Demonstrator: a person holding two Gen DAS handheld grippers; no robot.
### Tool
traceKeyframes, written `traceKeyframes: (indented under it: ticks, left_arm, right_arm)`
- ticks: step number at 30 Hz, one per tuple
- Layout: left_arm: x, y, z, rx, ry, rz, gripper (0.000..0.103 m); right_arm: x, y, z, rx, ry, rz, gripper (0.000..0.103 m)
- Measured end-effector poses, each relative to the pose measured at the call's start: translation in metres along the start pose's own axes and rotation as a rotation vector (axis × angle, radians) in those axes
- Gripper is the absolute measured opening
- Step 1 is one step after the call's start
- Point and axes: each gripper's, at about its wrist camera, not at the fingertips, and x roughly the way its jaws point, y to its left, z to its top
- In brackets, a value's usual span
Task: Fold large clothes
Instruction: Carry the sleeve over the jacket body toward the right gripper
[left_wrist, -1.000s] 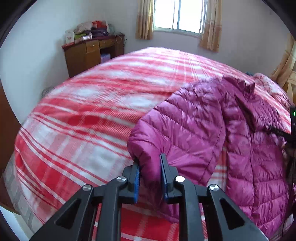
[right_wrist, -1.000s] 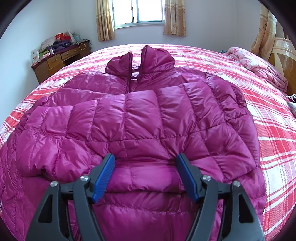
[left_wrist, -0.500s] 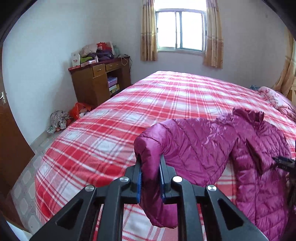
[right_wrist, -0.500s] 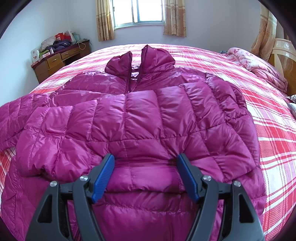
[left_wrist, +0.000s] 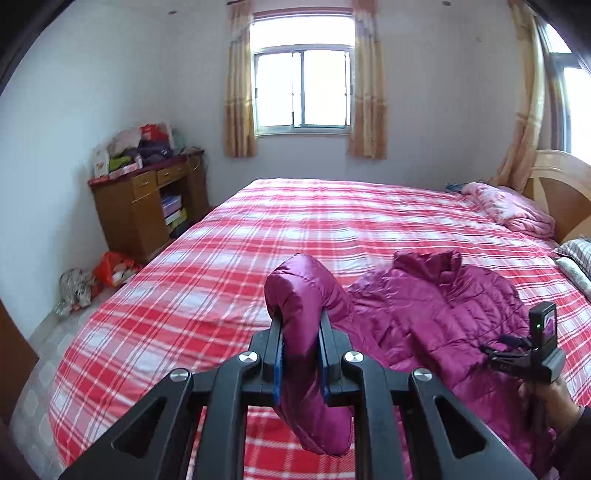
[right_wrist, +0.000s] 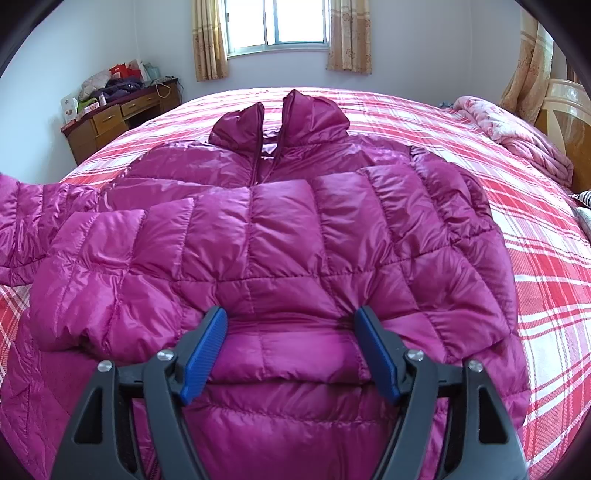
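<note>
A magenta quilted puffer jacket lies front-up on the bed, collar toward the window, one sleeve folded across its chest. My left gripper is shut on the cuff of the other sleeve and holds it raised above the bed, left of the jacket body. That sleeve shows at the left edge of the right wrist view. My right gripper is open and empty, low over the jacket's hem. It also shows in the left wrist view.
The bed has a red and white plaid cover. A pink blanket and wooden headboard are at the right. A wooden desk with clutter stands by the left wall, bags on the floor.
My left gripper has lifted the sleeve cuff up and tilted toward the window, pulling the sleeve out to the left. The right gripper has stayed still and open.
</note>
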Motion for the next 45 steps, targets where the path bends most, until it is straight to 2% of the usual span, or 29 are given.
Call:
traceKeyframes:
  ticks: [7, 10, 13, 20, 23, 27, 33, 36, 38, 40, 42, 45]
  left_arm:
    - [0.004, -0.06, 0.033, 0.101, -0.042, -0.082, 0.015]
    - [0.008, -0.085, 0.039, 0.182, -0.037, -0.095, 0.014]
    - [0.018, -0.118, 0.038, 0.309, 0.008, -0.048, 0.015]
    - [0.038, -0.19, 0.029, 0.451, 0.039, -0.151, 0.014]
    - [0.056, -0.216, 0.019, 0.507, 0.057, -0.158, 0.015]
    - [0.082, -0.237, 0.006, 0.523, 0.105, -0.191, 0.015]
    - [0.11, -0.25, -0.01, 0.496, 0.142, -0.224, 0.015]
    - [0.114, -0.254, -0.007, 0.446, 0.131, -0.294, 0.016]
    - [0.114, -0.259, -0.003, 0.416, 0.114, -0.323, 0.025]
    - [0.11, -0.262, 0.002, 0.39, 0.086, -0.336, 0.055]
    - [0.102, -0.263, 0.008, 0.361, 0.031, -0.34, 0.071]
    - [0.093, -0.259, 0.016, 0.322, -0.018, -0.359, 0.079]
  right_arm:
    - [0.0, -0.001, 0.001, 0.004, -0.001, 0.005, 0.076]
    - [0.0, -0.002, 0.001, 0.005, -0.001, 0.006, 0.076]
    - [0.0, -0.001, 0.001, 0.005, -0.003, 0.005, 0.076]
    - [-0.002, -0.003, 0.001, 0.011, -0.011, 0.004, 0.08]
    - [-0.002, -0.003, 0.001, 0.014, -0.013, 0.005, 0.08]
    - [-0.002, -0.004, 0.0, 0.017, -0.013, 0.008, 0.081]
    - [-0.002, -0.003, 0.0, 0.019, -0.012, 0.009, 0.081]
    - [-0.001, -0.003, 0.001, 0.018, -0.011, 0.008, 0.081]
    - [-0.002, -0.004, 0.0, 0.018, -0.011, 0.009, 0.081]
    - [-0.001, -0.004, 0.001, 0.019, -0.011, 0.009, 0.081]
    - [-0.002, -0.004, 0.001, 0.019, -0.011, 0.01, 0.081]
    - [-0.001, -0.004, 0.001, 0.022, -0.012, 0.012, 0.081]
